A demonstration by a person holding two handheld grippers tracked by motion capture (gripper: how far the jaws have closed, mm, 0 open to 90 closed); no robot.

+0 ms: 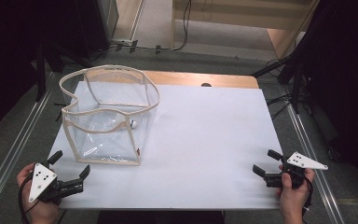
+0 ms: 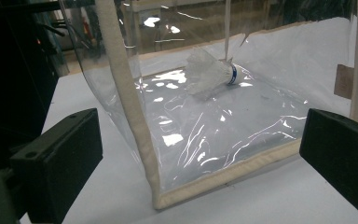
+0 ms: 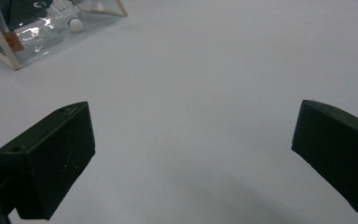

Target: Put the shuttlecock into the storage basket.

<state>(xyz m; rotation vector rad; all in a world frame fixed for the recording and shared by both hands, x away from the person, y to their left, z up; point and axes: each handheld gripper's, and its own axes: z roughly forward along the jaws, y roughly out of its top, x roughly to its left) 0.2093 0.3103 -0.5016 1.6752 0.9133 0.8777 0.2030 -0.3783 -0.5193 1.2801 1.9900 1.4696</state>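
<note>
Two grippers rested wide-jawed near the worktop's (image 1: 205, 140) front corners: left gripper (image 1: 70, 167) just before the clear bag (image 1: 107, 116) holding a shuttlecock (image 2: 212, 74), right gripper (image 1: 265, 163) well apart.

We see a white sheet (image 1: 205, 140) that covers the table; at its far edge, toward 12 o'clock, a strip of light brown wood (image 1: 200, 79) shows. The bag (image 1: 107, 116) at about 10 o'clock on the sheet is of clear plastic, without pattern, with cream-coloured trim along all its edges and a small brown tag (image 2: 342, 81) on one side. Inside it we see a white shuttlecock (image 2: 212, 74) with a blue band near its white head. The left gripper (image 1: 70, 171) and the right gripper (image 1: 266, 163) are black, and each carries a pale grey plate with small dark dots. The floor (image 1: 23, 135) around is grey.
</note>
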